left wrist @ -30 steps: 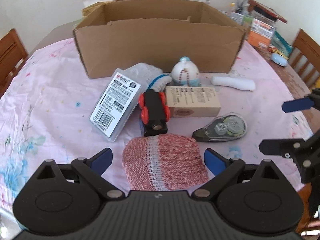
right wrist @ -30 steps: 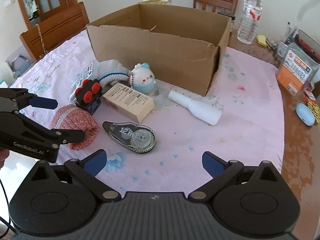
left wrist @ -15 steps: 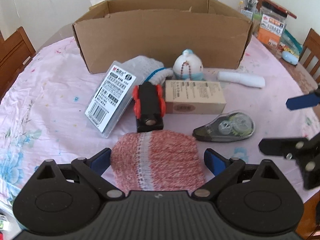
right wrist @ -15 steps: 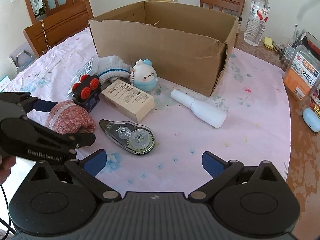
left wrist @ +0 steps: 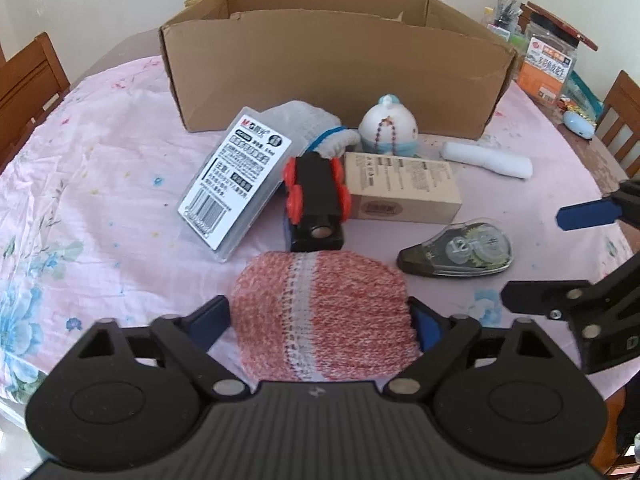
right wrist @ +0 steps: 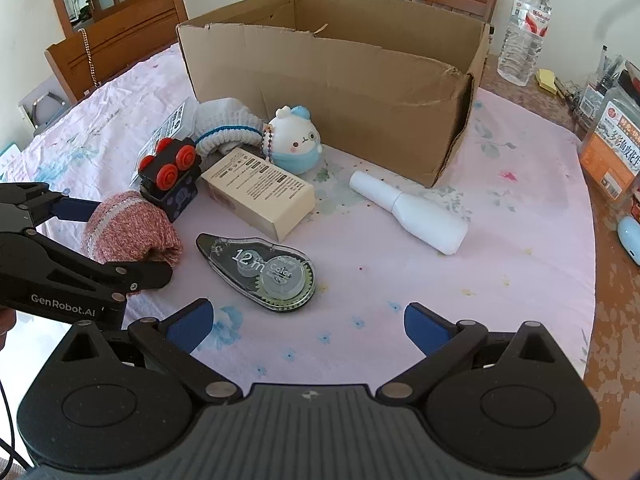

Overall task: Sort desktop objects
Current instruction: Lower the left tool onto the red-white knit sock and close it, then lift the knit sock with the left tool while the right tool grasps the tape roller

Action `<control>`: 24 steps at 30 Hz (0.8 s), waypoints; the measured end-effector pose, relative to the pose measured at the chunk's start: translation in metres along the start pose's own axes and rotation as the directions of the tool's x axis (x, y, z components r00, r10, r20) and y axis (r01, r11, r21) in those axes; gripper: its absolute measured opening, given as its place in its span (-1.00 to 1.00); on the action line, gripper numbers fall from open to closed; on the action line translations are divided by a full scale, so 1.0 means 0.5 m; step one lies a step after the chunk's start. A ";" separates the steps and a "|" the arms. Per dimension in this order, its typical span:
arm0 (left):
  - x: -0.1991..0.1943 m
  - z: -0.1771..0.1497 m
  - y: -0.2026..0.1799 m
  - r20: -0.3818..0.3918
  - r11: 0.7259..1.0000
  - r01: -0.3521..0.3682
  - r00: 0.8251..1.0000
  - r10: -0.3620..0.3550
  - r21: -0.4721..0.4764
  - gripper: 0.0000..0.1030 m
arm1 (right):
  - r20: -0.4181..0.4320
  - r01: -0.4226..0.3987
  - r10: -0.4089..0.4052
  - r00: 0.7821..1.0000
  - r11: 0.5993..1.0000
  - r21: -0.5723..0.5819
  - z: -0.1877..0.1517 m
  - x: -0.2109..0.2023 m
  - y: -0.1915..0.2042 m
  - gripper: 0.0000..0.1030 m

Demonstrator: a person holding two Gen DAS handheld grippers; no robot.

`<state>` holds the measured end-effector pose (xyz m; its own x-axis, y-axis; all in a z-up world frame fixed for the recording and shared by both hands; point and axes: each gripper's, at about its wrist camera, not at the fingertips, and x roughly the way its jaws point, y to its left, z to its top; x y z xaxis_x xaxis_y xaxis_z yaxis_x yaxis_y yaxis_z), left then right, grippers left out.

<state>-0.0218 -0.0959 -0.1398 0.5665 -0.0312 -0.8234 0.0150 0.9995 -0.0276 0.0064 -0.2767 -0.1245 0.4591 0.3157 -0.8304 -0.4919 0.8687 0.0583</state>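
Note:
A red-and-white knitted cloth (left wrist: 320,312) lies bunched on the pink tablecloth (left wrist: 100,208), between the fingers of my left gripper (left wrist: 320,316). Its jaws are closing, and both blue pads (left wrist: 214,316) touch the cloth's sides. In the right wrist view the same cloth (right wrist: 128,228) sits pinched between the left gripper's fingers (right wrist: 60,208). My right gripper (right wrist: 306,320) stands open over bare tablecloth, just short of a correction tape dispenser (right wrist: 260,272). An open cardboard box (left wrist: 332,80) stands at the back.
Behind the cloth lie a black toy train with red wheels (left wrist: 316,200), a beige carton (left wrist: 400,192), a clear plastic case (left wrist: 236,176), a white glove (left wrist: 316,128), a round plush toy (left wrist: 388,128) and a white bottle (left wrist: 488,160). Jars and a water bottle (right wrist: 524,28) crowd the right edge.
The left gripper's jaws have come inward until the pads meet the knitted cloth, which now sits more bunched. Both hands have stayed about where they were.

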 end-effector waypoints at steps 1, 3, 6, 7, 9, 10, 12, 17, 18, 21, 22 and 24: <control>-0.002 0.000 -0.001 0.001 1.000 0.003 1.000 -0.003 0.002 0.64 | 0.000 0.001 -0.001 1.000 1.000 -0.001 0.001 0.002 0.001 1.00; -0.005 0.000 0.000 0.005 1.000 0.008 1.000 -0.008 -0.004 0.58 | -0.002 0.004 -0.004 1.000 1.000 -0.005 0.002 0.005 0.003 1.00; -0.010 0.000 0.007 0.010 0.999 0.019 1.000 -0.019 -0.028 0.48 | 0.000 0.001 -0.001 1.000 1.000 -0.007 0.004 0.009 0.005 1.00; -0.014 0.001 0.009 0.012 0.999 0.024 1.000 -0.023 -0.036 0.46 | 0.000 -0.002 0.002 1.000 1.000 -0.007 0.005 0.011 0.006 1.00; -0.019 0.003 0.013 0.015 0.999 0.028 1.000 -0.027 -0.045 0.39 | 0.001 -0.007 0.007 1.000 1.000 -0.010 0.008 0.015 0.008 1.00; -0.022 0.004 0.014 0.016 0.998 0.029 0.999 -0.028 -0.047 0.38 | 0.002 -0.007 0.007 1.000 1.000 -0.013 0.009 0.017 0.009 1.00; -0.025 0.003 0.015 0.014 0.998 0.030 0.999 -0.029 -0.050 0.37 | 0.002 -0.007 0.007 1.000 1.000 -0.022 0.011 0.022 0.012 1.00; -0.037 0.000 0.024 0.008 0.998 0.034 0.999 -0.034 -0.059 0.32 | -0.002 -0.011 0.011 1.000 0.999 -0.042 0.020 0.034 0.020 1.00; -0.041 0.000 0.028 0.007 0.997 0.036 0.999 -0.036 -0.066 0.31 | -0.002 -0.011 0.011 1.000 0.999 -0.045 0.021 0.036 0.022 1.00; -0.050 -0.001 0.039 0.009 0.997 0.028 1.000 -0.028 -0.073 0.27 | -0.001 -0.016 0.016 1.000 0.998 -0.056 0.026 0.040 0.028 1.00; -0.052 -0.001 0.045 0.009 0.997 0.024 1.000 -0.023 -0.074 0.27 | -0.001 -0.016 0.016 1.000 0.998 -0.058 0.028 0.042 0.030 1.00; -0.055 -0.003 0.055 0.009 0.997 0.015 1.000 -0.014 -0.076 0.27 | -0.002 -0.018 0.018 1.000 0.998 -0.059 0.032 0.048 0.034 1.00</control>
<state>-0.0380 -0.0673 -0.1188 0.5738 -0.0450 -0.8177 -0.0392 0.9958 -0.0824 0.0207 -0.2483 -0.1347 0.4485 0.3301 -0.8306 -0.5425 0.8391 0.0406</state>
